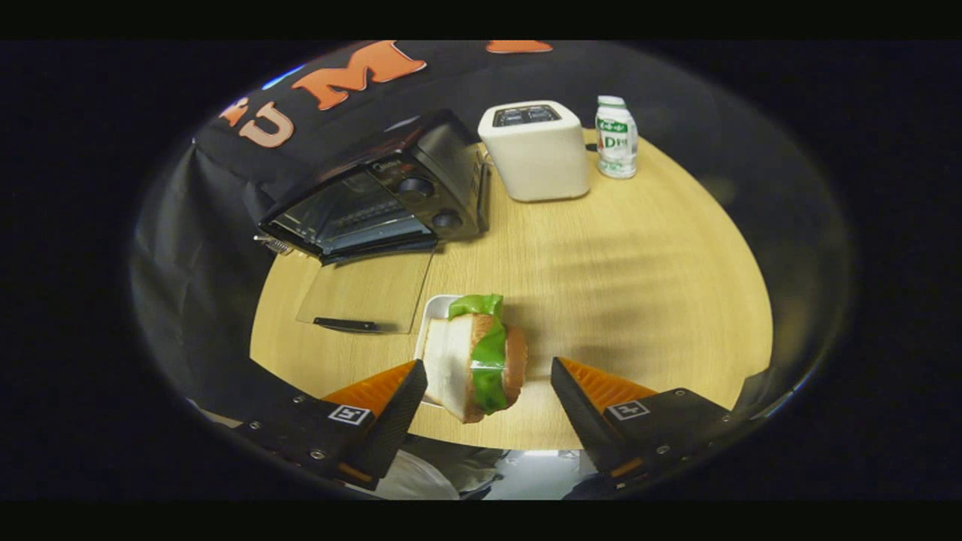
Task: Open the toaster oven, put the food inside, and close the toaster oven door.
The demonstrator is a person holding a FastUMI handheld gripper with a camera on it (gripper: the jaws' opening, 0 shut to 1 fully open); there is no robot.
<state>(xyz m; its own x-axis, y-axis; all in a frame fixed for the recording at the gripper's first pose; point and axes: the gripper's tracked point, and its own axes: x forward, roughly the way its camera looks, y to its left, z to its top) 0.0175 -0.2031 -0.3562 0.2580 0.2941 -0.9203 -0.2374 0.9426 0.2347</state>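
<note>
So my gripper (488,391) has its fingers spread wide with the sandwich (477,357) sitting between them, closer to the left one, though I can't tell if that finger actually touches it. The sandwich stands on edge on a white plate (434,309), long axis running away from me toward the toaster oven (376,191), and it hides most of that plate. The oven's glass door (366,289) is dropped flat onto the wooden table (639,270), with a white toaster (537,150) and a bottle (616,137) further back.
</note>
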